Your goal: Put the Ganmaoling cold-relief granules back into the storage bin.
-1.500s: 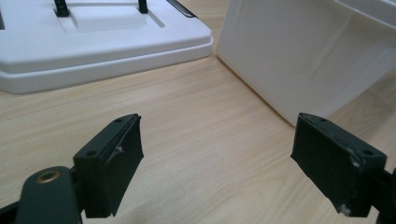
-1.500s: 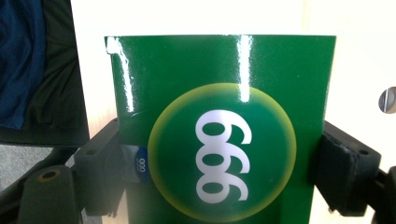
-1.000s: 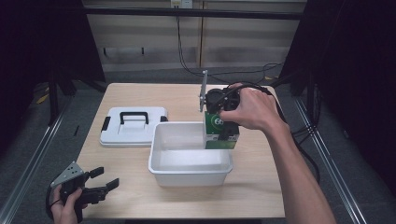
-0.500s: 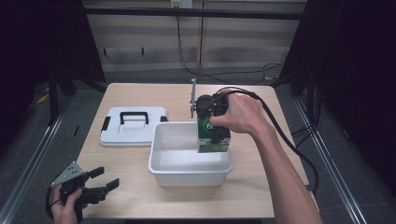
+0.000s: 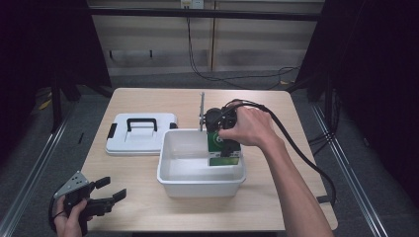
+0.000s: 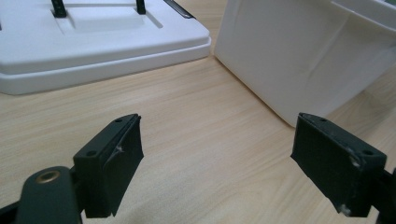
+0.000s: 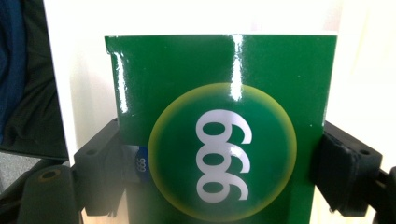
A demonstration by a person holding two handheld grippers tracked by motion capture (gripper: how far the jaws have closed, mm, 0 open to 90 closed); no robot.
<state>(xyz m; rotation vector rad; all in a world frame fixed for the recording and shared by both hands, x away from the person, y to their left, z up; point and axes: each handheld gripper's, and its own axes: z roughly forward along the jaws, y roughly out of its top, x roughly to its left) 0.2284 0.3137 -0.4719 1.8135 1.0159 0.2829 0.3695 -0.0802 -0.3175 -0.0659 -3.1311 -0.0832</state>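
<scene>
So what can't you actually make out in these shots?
- Green box, right gripper view: bottom cut off by the frame edge.
- Same box, high view: top hidden under the hand and right tool.
- White bin, high view: whether the box touches its floor can't be told.
- White lid, left gripper view: cut off at the top edge.

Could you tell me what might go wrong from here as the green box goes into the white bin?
The right tongs grip the green box by its glossy sides only, so it might slip or twist. It hangs close to the white bin's right wall; its lower edge could catch there. The left tongs rest open, away from the bin, so a knock could shift the unsteadied bin.
</scene>
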